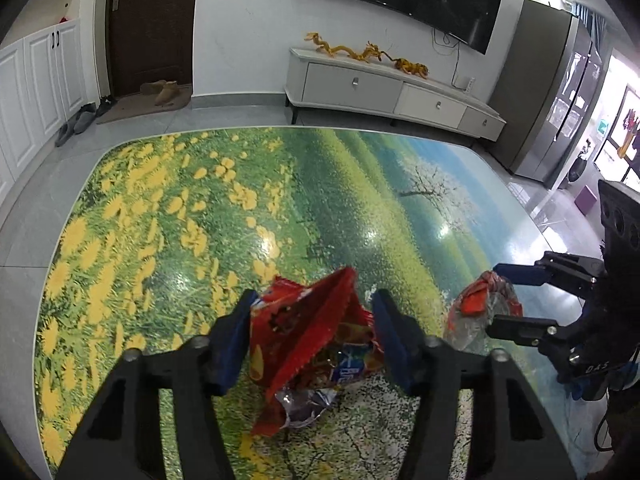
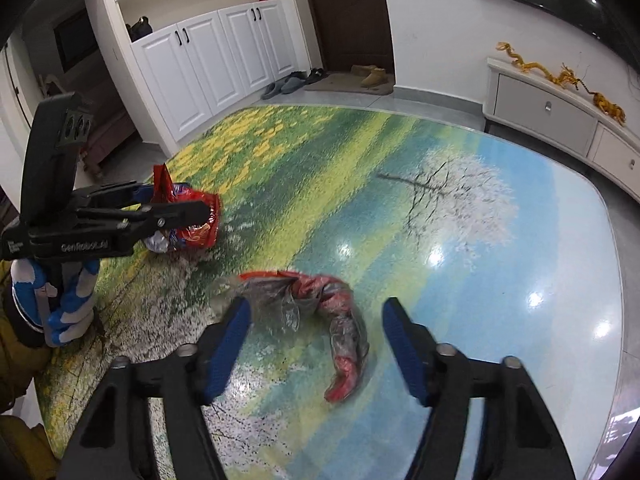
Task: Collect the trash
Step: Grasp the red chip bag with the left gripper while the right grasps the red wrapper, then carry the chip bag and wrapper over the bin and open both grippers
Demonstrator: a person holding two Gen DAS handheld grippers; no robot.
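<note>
A crumpled red snack bag (image 1: 312,344) lies on the table with the printed meadow top (image 1: 180,216). My left gripper (image 1: 314,308) is open, its blue pads on either side of the bag; it also shows in the right wrist view (image 2: 180,204) around the bag (image 2: 196,228). A second piece of trash, a twisted red and clear plastic wrapper (image 2: 328,312), lies between the open fingers of my right gripper (image 2: 316,316). In the left wrist view the right gripper (image 1: 494,296) straddles that wrapper (image 1: 480,308).
A white TV cabinet (image 1: 384,88) with a yellow dragon ornament (image 1: 360,52) stands behind the table. A dark door (image 1: 156,24), white cupboards (image 2: 208,60) and shoes on the floor (image 2: 296,80) lie to the left. A grey fridge (image 1: 552,92) stands at the right.
</note>
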